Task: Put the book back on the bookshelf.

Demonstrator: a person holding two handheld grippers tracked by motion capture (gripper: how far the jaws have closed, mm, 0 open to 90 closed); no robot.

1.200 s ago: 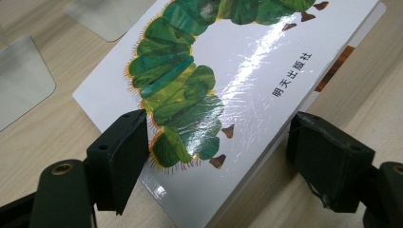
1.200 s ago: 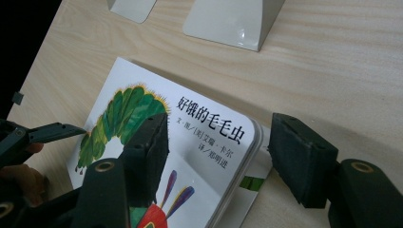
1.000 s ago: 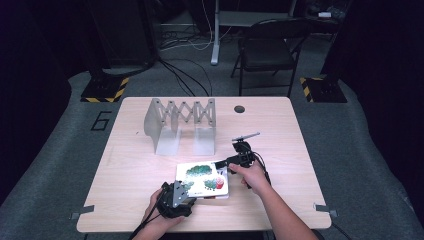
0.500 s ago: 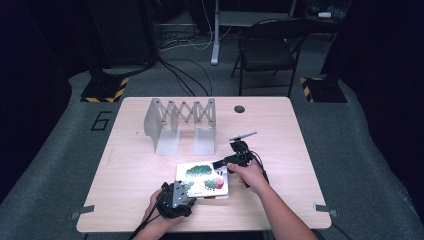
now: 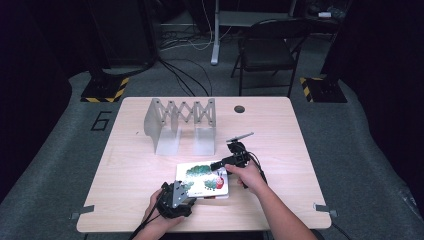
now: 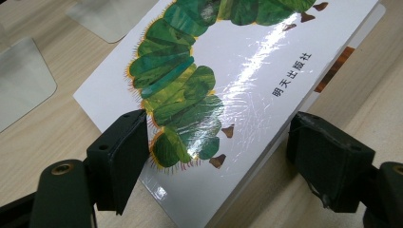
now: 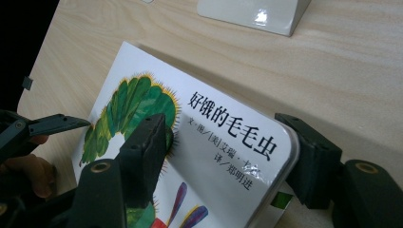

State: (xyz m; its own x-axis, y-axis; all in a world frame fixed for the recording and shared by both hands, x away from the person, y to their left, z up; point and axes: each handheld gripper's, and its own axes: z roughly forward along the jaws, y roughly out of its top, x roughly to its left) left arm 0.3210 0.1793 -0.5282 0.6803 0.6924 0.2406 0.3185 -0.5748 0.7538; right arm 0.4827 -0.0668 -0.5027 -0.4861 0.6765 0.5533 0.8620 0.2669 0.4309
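1. A picture book (image 5: 203, 179) with a green caterpillar on its white cover lies flat on the wooden table (image 5: 130, 165), near the front edge, in the middle part.
2. The left gripper (image 5: 175, 199) is at the near corner of the book, held by the person's left hand (image 5: 155, 215). In the left gripper view, its jaws stand wide, one on each side of the book's corner (image 6: 204, 118). One jaw is over the cover beside the caterpillar, the other is beyond the book's edge over the table. They do not squeeze the book.
3. The right gripper (image 5: 226, 164) is at the right side of the book, held by the right hand (image 5: 247, 176). In the right gripper view, its jaws are also wide apart around the rounded corner of the book (image 7: 223, 142). One jaw is over the cover next to the caterpillar, the other is outside the edge. Whether a jaw touches the cover, I cannot tell.
4. In the right gripper view, the tip of the left gripper (image 7: 57, 123) shows at the far side of the book, with fingers (image 7: 28, 171) behind it.
5. A grey folding rack (image 5: 180, 122) stands upright behind the book, well apart from it. Its white base (image 7: 252, 12) shows above the book in the right gripper view.
6. A small dark round hole (image 5: 239, 109) is in the table near its far edge, and a black chair (image 5: 267, 50) stands on the floor behind the table.
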